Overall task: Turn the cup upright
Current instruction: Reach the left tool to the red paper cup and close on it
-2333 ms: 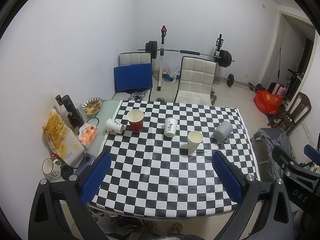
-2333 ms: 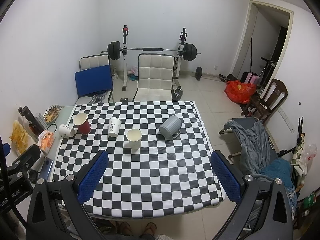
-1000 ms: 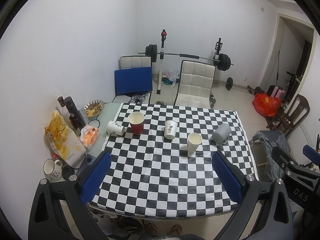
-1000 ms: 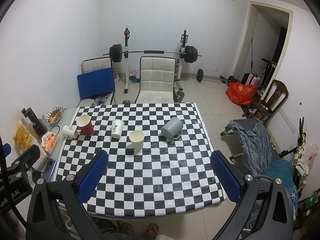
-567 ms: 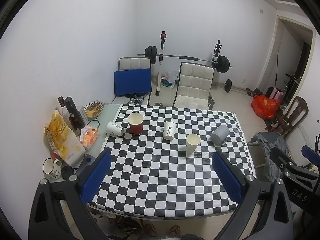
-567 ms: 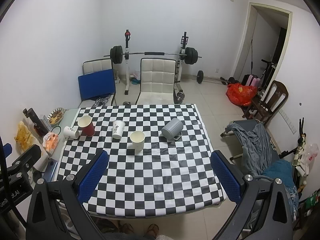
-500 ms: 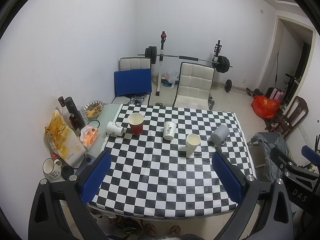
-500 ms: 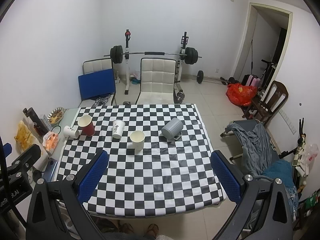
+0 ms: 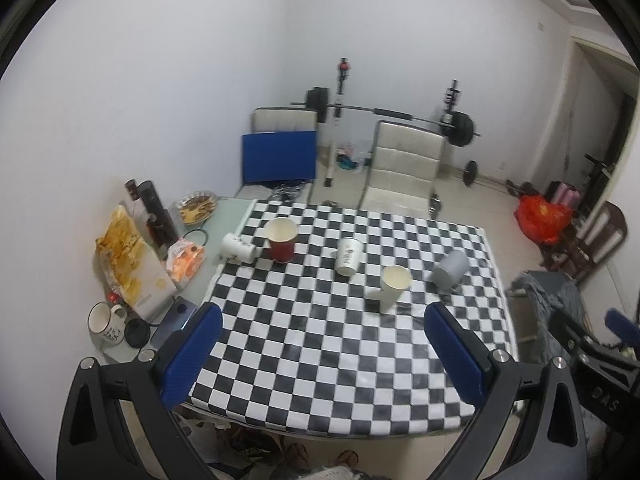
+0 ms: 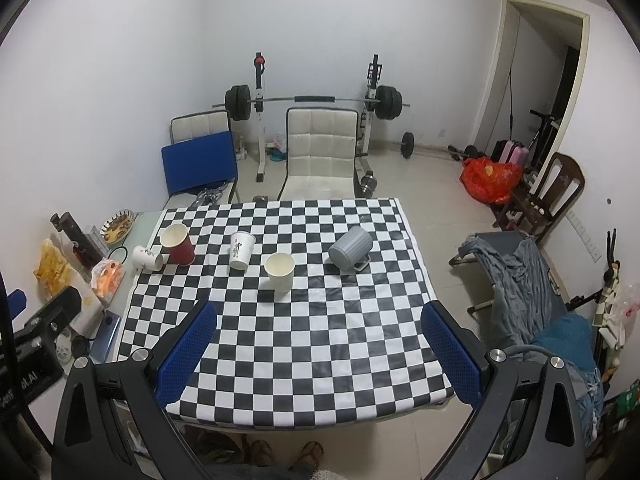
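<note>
Too small to read: the dark marks on the white paper cup with print (image 9: 349,256), and on the small white paper cup lying on its side (image 9: 238,247). Partly hidden behind the red paper cup (image 10: 178,243): that small cup's mouth. Cut off by the bottom edge: the sandalled feet (image 10: 280,453) under the checked-cloth counter (image 10: 304,344). Blurred: the snacks in the round dish (image 9: 196,207).

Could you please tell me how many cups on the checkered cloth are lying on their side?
2: the small white cup beside the red cup at the left edge, and the grey mug toward the right. None appear hidden.
</note>
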{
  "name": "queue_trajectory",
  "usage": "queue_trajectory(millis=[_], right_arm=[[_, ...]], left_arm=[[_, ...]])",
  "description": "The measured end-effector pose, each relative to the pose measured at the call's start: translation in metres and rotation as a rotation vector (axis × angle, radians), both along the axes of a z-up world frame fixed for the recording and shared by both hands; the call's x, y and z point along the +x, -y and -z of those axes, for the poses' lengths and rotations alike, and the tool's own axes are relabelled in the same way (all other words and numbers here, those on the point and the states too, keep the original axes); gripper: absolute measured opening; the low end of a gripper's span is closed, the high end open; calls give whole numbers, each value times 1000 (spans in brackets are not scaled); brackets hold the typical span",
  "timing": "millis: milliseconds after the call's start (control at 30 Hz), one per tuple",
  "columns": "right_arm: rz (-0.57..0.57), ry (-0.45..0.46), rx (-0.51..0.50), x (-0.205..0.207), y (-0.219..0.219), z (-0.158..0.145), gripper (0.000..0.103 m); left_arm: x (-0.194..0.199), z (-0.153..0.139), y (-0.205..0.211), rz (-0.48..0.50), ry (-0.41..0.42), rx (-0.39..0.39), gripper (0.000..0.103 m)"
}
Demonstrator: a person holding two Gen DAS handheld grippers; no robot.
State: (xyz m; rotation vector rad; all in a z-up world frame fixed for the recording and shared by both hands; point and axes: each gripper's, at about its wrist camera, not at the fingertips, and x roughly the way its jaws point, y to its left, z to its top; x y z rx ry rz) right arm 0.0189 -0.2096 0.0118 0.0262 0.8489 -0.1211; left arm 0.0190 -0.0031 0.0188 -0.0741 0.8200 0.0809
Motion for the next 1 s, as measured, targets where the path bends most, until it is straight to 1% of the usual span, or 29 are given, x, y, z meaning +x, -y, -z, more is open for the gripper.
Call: queue_trajectory(millis=[133, 233, 300, 367, 467, 567, 700, 800, 1000], right_arm=[[-10, -53, 42, 21, 9, 34, 103], [-33, -108, 78, 41, 13, 74, 103], [-47, -135, 84, 53, 12, 95, 103], [-74, -162, 106, 70, 8, 119, 103], [-96, -168, 104, 89, -1, 146, 103], [-117, -192, 106, 120, -19, 177, 103], [-151, -252, 124, 159, -47, 210, 103], [-165, -279, 126, 187, -70, 232, 103], [-209, -324, 154, 250, -116, 271, 103]], left_arm=[[11, 24, -5, -78, -16, 38, 103], [18, 45, -11, -137, -31, 87, 103], [23, 57, -17, -172, -31, 115, 103], [32, 70, -25, -210, -47, 142, 103], [42, 86, -39, -260, -54, 162, 103], [52, 100, -52, -292, -62, 187, 103], [82, 127, -68, -301, -102, 197, 103], [110, 147, -81, -289, -131, 189, 103], [177, 196, -111, -257, -199, 180, 103]])
